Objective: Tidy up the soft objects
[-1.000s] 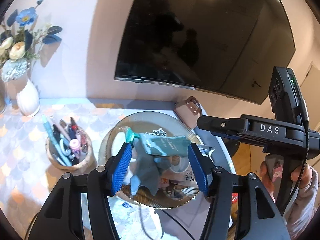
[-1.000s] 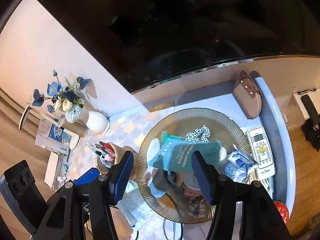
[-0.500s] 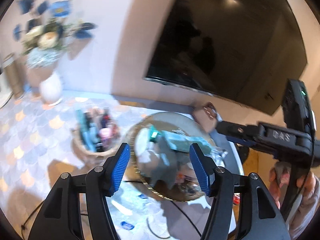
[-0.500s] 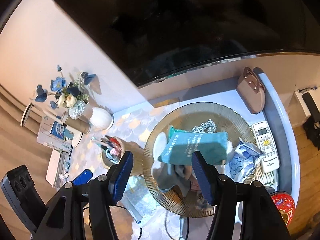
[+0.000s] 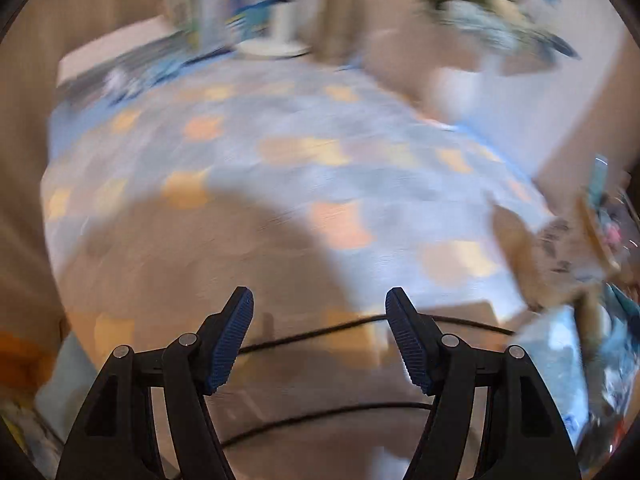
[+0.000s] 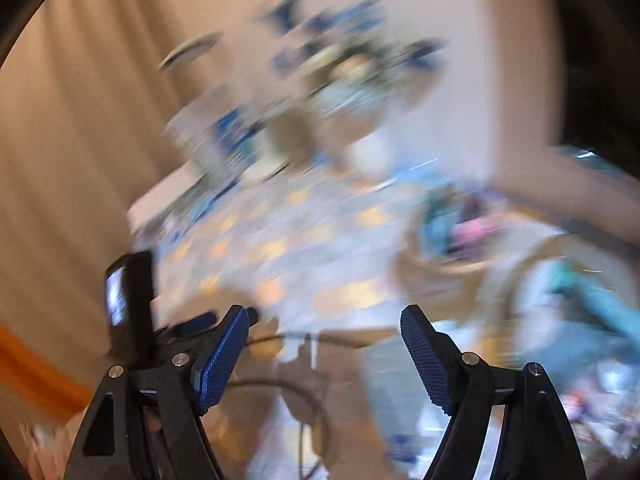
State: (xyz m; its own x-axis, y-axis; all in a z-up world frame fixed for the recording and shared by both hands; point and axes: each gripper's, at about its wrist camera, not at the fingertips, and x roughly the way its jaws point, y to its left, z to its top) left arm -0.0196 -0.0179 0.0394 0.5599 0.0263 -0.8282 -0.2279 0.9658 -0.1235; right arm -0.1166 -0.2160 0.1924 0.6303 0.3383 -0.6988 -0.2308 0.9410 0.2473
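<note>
Both views are blurred by motion. My left gripper (image 5: pixel 319 300) is open and empty above the scale-patterned tablecloth (image 5: pixel 280 152). My right gripper (image 6: pixel 325 318) is open and empty too, with the left gripper's body (image 6: pixel 130 300) at its lower left. The round glass tray (image 6: pixel 520 268) with the teal pack (image 6: pixel 600 304) and other soft things lies at the right edge of the right wrist view. In the left wrist view only a smeared bit of that clutter (image 5: pixel 592 320) shows at the far right.
A basket of pens (image 6: pixel 452 236) stands left of the tray. A white vase with blue flowers (image 5: pixel 456 88) and upright boxes (image 5: pixel 248 4) stand at the table's far side. Black cables (image 5: pixel 360 324) run across the cloth near the fingers.
Both grippers have swung left, away from the glass tray, which has slid from the centre to the right edge of both views. Both stayed open and empty.
</note>
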